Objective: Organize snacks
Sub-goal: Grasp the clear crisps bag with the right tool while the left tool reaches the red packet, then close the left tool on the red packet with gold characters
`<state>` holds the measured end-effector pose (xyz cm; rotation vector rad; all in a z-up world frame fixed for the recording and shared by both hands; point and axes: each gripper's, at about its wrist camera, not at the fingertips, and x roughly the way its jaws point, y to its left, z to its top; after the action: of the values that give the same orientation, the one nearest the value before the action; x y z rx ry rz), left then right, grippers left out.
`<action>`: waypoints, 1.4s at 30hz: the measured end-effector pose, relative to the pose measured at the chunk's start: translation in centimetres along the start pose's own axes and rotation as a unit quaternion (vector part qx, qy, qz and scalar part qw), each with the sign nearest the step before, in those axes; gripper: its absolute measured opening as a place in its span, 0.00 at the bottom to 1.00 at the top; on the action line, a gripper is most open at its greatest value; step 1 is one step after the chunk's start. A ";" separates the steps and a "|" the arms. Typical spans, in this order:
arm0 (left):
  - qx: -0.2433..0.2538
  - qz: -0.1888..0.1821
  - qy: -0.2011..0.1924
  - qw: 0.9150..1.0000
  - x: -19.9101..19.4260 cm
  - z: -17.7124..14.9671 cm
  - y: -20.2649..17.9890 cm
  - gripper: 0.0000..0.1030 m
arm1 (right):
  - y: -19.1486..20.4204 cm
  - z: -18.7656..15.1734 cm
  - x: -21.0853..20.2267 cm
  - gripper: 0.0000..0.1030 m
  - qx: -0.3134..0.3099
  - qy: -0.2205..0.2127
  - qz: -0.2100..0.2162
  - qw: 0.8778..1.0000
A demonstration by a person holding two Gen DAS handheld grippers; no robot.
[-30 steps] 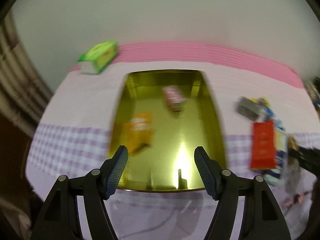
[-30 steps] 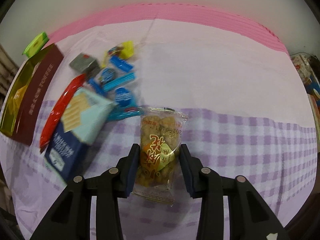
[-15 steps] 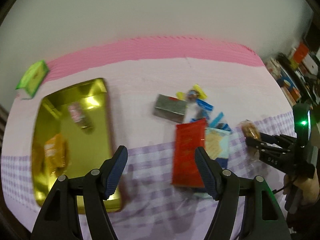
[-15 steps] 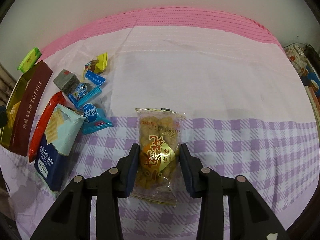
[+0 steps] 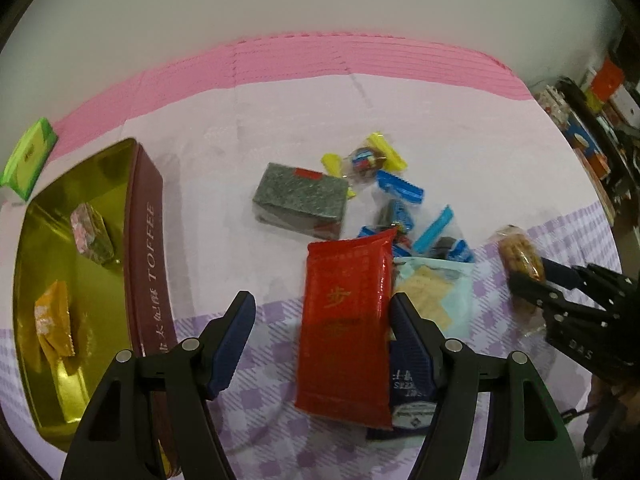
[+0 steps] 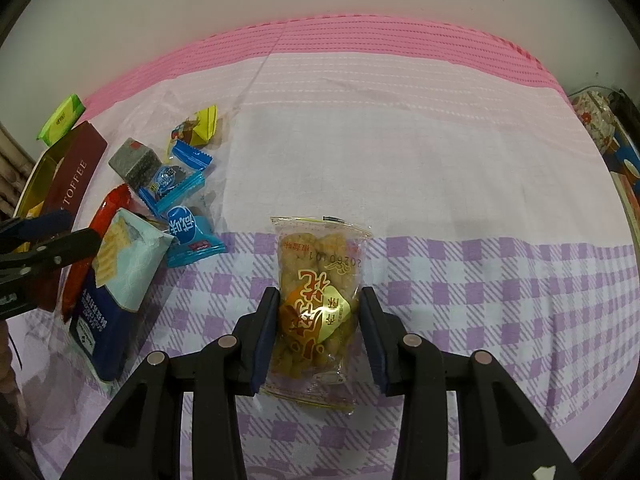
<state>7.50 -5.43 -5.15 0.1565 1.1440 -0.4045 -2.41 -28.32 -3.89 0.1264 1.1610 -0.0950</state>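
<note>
My right gripper [image 6: 318, 336] is shut on a clear packet of brown crunchy snack [image 6: 316, 300] above the purple checked cloth; it also shows in the left wrist view [image 5: 520, 258]. My left gripper [image 5: 320, 344] is open and empty, hovering over a red snack packet [image 5: 346, 320] that lies partly between its fingers. A gold toffee tin [image 5: 52, 280] at the left holds an orange packet [image 5: 54, 324] and a pink-patterned packet [image 5: 90, 232]. A grey block packet [image 5: 300, 198], several blue and yellow candies [image 5: 400, 200] and a pale blue cracker pack [image 5: 432, 292] lie beside the red packet.
A green box [image 5: 28, 156] lies at the far left beyond the tin. A pink band [image 6: 360, 40] runs along the table's far edge by a white wall. Cluttered shelves [image 5: 592, 128] stand at the right.
My left gripper swung right from over the gold tin to over the red packet and the pile. My right gripper kept its hold on the snack packet and drew back to the right.
</note>
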 end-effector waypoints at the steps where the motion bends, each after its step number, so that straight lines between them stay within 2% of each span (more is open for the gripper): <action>1: -0.005 -0.004 0.000 1.000 0.1 0.0 0.3 0.68 | 0.3 0.0 0.0 0.37 0.000 0.000 0.000 1.000; 6: -0.010 0.019 0.022 1.000 1.8 -0.3 1.2 0.67 | 0.3 0.0 0.1 0.38 -0.002 0.000 -0.002 1.000; 12: 0.004 0.033 0.024 0.999 2.4 -0.7 0.9 0.67 | 0.4 -0.1 0.2 0.38 -0.003 -0.002 -0.004 1.000; 14: 0.007 0.039 0.036 0.999 3.1 -1.1 0.7 0.67 | 0.4 -0.1 0.2 0.38 -0.005 -0.002 -0.005 1.000; 16: 0.007 0.042 0.028 0.999 3.0 -1.3 0.6 0.66 | 0.2 0.1 0.3 0.37 -0.001 -0.002 -0.005 1.000; 20: -0.002 0.039 0.032 0.999 3.1 -1.3 0.5 0.64 | -0.2 0.4 0.4 0.37 0.005 -0.002 -0.011 1.000; 25: 0.002 0.036 0.028 0.999 2.6 -1.7 0.2 0.51 | -0.4 0.6 0.6 0.37 0.010 -0.001 -0.014 1.000; 30: -0.001 0.039 0.025 0.999 2.4 -2.0 -0.1 0.45 | -0.5 0.7 0.7 0.37 0.009 -0.002 -0.017 1.000; 38: -0.011 0.034 0.031 0.999 1.3 -3.0 -0.2 0.44 | -0.5 0.5 0.7 0.37 0.009 -0.003 -0.020 1.000; 42: -0.006 0.020 0.019 1.000 -0.1 -3.1 -0.6 0.44 | -0.4 0.5 0.7 0.37 0.009 -0.003 -0.020 1.000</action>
<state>4.62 -4.97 -6.27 0.1762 1.1795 -0.3603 -1.73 -28.80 -4.33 0.1187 1.1580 -0.1417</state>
